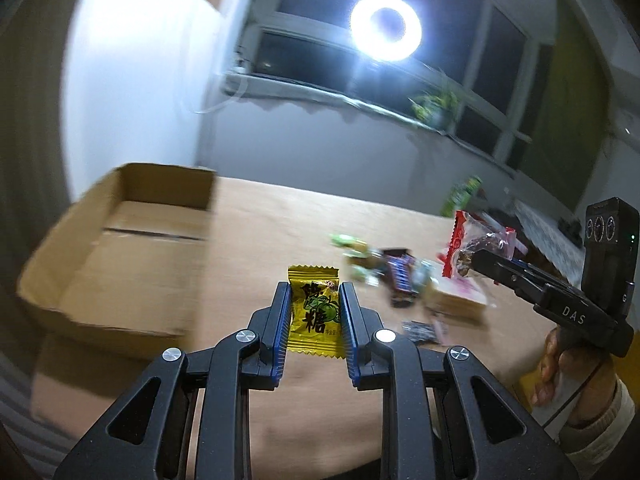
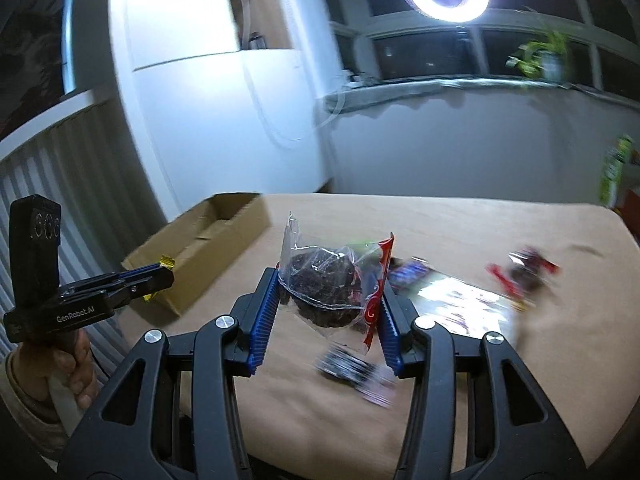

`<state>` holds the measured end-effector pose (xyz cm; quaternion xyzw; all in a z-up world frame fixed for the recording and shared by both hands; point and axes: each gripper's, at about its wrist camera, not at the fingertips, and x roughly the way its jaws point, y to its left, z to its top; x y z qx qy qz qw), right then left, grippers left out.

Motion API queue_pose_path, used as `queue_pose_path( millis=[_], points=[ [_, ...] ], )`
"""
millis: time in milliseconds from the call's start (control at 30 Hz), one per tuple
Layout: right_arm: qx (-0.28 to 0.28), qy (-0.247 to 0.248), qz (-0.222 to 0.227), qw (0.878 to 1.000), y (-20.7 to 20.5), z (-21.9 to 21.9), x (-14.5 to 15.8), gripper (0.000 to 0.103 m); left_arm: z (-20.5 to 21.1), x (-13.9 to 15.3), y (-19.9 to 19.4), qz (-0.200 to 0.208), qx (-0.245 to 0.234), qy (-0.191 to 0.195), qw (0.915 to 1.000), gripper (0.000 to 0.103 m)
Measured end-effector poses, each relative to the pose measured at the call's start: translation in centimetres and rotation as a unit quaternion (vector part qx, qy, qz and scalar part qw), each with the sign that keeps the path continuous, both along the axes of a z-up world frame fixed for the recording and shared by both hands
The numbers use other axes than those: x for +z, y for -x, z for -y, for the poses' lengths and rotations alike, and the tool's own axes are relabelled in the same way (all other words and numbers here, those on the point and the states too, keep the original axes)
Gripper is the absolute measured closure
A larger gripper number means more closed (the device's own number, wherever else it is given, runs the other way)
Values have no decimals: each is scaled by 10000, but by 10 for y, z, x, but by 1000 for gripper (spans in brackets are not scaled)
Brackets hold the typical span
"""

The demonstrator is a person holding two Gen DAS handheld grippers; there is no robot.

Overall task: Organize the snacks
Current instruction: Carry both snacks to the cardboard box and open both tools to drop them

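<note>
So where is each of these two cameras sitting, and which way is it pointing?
Left wrist: rides the left gripper, facing forward over its yellow candy toward the cardboard box; right gripper and hand show.
Right wrist: rides the right gripper, facing over its clear snack bag.
Shared: box, table, ring light.

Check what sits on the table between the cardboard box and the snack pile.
Only bare table lies between the cardboard box and the snack pile in the right wrist view; the left wrist view agrees.
</note>
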<state>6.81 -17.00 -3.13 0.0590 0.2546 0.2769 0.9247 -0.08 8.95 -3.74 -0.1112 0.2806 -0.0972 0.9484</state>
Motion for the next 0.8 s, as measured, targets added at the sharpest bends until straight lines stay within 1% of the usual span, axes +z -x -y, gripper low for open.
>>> queue_pose_path(
  millis=[167, 300, 467, 567, 600, 633, 667, 700, 733, 767, 800],
  points=[
    [666, 79, 36, 9977, -14, -79, 9, 55, -51, 3, 0, 116, 498, 97, 9986, 81],
    [1210, 152, 66, 9925, -25, -141, 13, 55, -87, 0, -9, 103, 823, 110, 9965, 81],
    [1665, 183, 75, 9858, -46, -204, 13, 55, -120, -13, -25, 9, 1077, 135, 9941, 81],
    [1825, 182, 118, 9830, -60, -233, 12, 55, -133, -23, -38, -140, 1107, 145, 9937, 81],
    [1819, 202, 159, 9830, -65, -242, 12, 51, -134, -27, -43, -218, 1132, 64, 9933, 81],
    [1775, 225, 175, 9837, -69, -248, 9, 37, -135, -30, -44, -251, 1180, -1, 9927, 80],
    [1772, 288, 94, 9837, -75, -257, 4, 28, -134, -32, -49, -298, 1237, -51, 9919, 73],
    [1772, 360, -23, 9835, -81, -263, 1, 22, -135, -34, -49, -336, 1312, -90, 9907, 57],
    [1686, 380, -92, 9849, -84, -264, -3, 22, -136, -35, -48, -313, 1355, -106, 9902, 47],
    [1615, 343, -115, 9862, -84, -260, -5, 22, -136, -35, -45, -241, 1417, -137, 9895, 31],
    [1593, 320, -104, 9867, -82, -256, -6, 22, -136, -35, -42, -180, 1450, -164, 9891, 29]
  ],
)
